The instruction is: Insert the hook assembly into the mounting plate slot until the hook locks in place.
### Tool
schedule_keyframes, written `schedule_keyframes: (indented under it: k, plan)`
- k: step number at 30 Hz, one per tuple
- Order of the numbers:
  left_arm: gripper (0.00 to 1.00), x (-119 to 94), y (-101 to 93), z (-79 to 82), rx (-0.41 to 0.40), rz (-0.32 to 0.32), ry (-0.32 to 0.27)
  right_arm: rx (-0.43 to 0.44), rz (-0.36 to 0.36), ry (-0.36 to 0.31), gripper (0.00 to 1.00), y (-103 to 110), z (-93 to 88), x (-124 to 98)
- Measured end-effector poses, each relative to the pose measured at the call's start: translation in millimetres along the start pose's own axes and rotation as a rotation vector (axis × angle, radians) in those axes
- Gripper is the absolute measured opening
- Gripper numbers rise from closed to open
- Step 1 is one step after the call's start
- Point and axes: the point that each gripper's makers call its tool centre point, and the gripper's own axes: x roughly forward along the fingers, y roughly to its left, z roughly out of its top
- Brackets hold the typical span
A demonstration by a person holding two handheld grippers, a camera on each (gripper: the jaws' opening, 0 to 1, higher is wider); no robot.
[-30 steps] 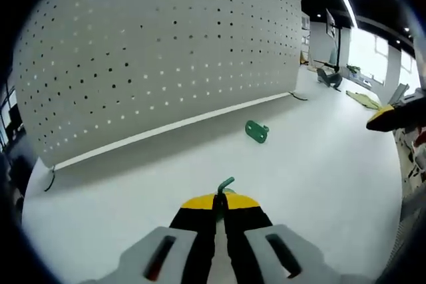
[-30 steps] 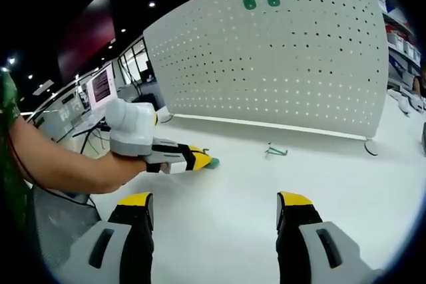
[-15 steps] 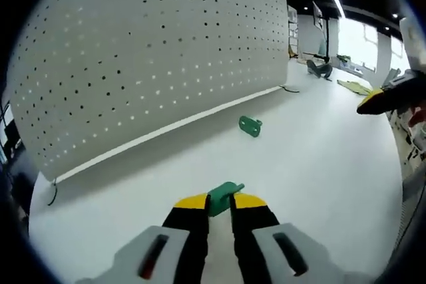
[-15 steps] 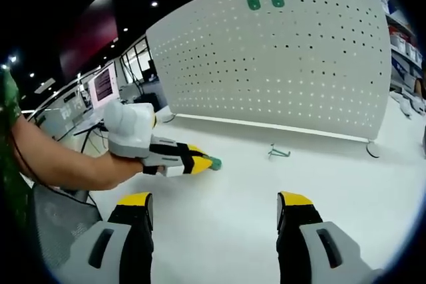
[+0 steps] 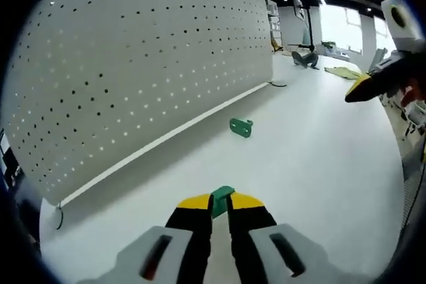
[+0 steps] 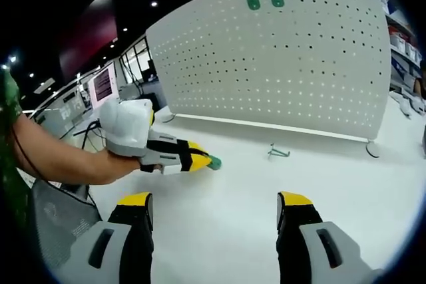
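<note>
The left gripper (image 5: 219,205) clenches a green hook (image 5: 221,199), aimed at the plate (image 5: 241,127) at twelve o'clock for slotting, while the right gripper (image 6: 212,212) waits with jaws apart.

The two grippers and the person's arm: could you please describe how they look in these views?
The left gripper has a pale grey body, black jaws with yellow bands near the tips and a rounded white housing at the rear. The right gripper matches: grey bodies with dark slots, black jaws, yellow caps. The person wears a green short sleeve.
</note>
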Motion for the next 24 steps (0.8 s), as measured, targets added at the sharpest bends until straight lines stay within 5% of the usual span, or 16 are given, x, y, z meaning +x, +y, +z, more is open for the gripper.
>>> schedule_keyframes:
  k: [20,24]
  plan:
    - [0.04,3.7,1.7,8.7,-0.045,0.033,0.015,0.0,0.001,-0.01,0.77,1.5,1.4,-2.1]
    - [0.11,4.1,1.7,9.5,-0.044,0.033,0.015,0.002,-0.001,-0.01,0.77,1.0,0.7,-2.9]
